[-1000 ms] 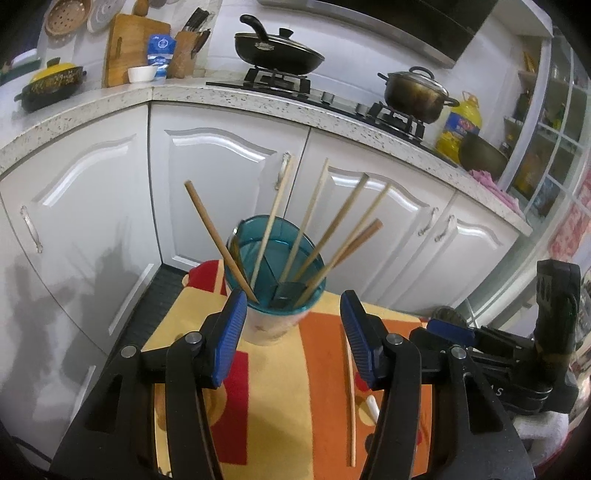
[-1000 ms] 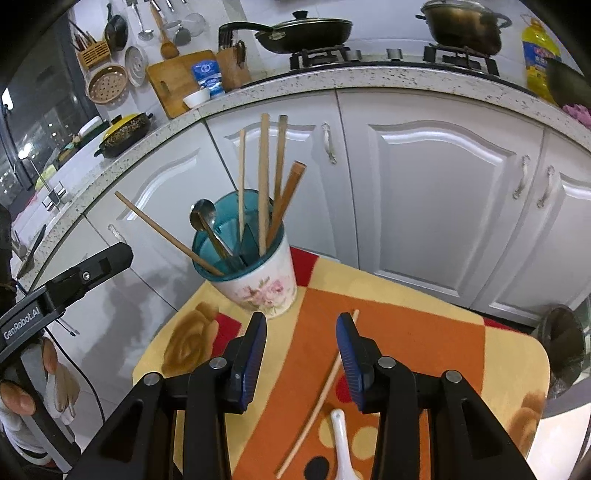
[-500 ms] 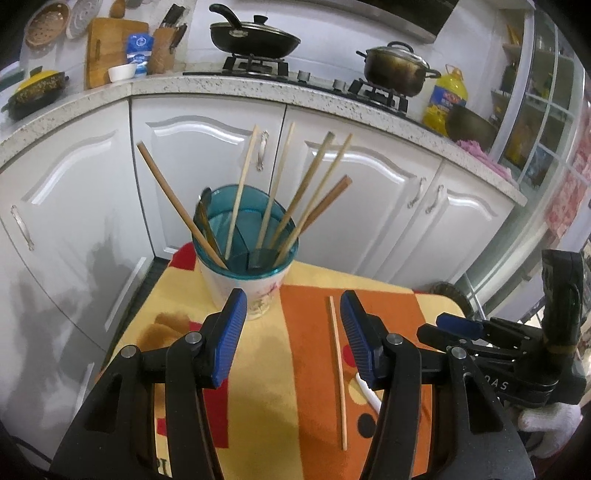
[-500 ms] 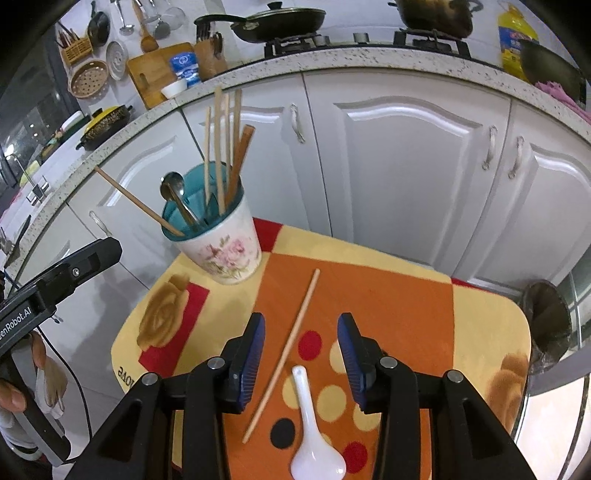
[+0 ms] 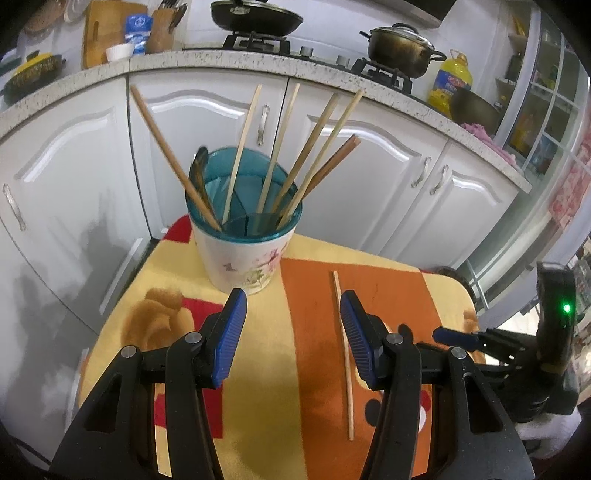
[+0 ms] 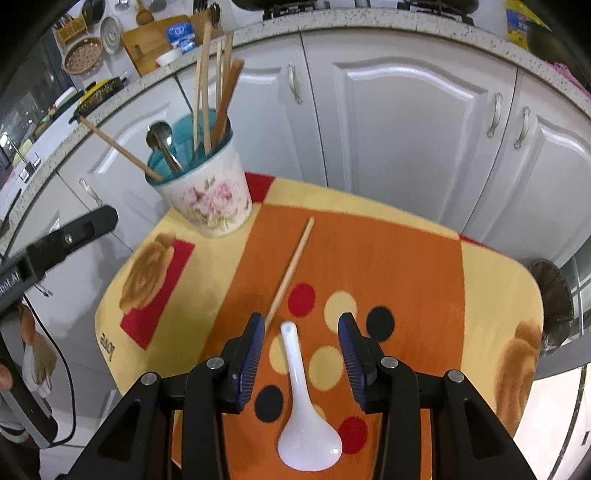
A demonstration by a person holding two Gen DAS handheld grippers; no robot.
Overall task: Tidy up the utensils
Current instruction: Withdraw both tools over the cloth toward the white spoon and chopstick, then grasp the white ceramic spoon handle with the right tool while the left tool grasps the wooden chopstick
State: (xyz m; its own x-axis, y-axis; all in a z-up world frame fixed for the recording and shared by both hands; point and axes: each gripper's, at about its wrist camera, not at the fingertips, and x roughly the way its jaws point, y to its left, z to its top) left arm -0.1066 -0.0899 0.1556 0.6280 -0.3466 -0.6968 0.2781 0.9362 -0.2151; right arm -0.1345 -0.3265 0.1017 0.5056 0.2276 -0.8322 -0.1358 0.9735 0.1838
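A floral utensil holder (image 5: pixel 243 254) (image 6: pixel 208 197) with a teal inside stands at the back left of a small table and holds several wooden chopsticks (image 5: pixel 236 155) and a metal spoon (image 6: pixel 159 136). One loose chopstick (image 5: pixel 343 350) (image 6: pixel 290 271) lies on the orange cloth. A white ceramic spoon (image 6: pixel 304 417) lies near the front, its handle between my right gripper's (image 6: pixel 301 338) open jaws. My left gripper (image 5: pixel 291 321) is open and empty, in front of the holder, with the loose chopstick beside its right finger.
The table wears a yellow, orange and red cloth (image 6: pixel 406 266) with rounded edges. White kitchen cabinets (image 5: pixel 369 155) curve close behind. The countertop carries a wok (image 5: pixel 255 16), a pot (image 5: pixel 400 51) and an oil bottle (image 5: pixel 450 83).
Both grippers have pulled back from the holder and tipped down. The loose chopstick and the white spoon have come into fuller view. Both jaws stayed open.
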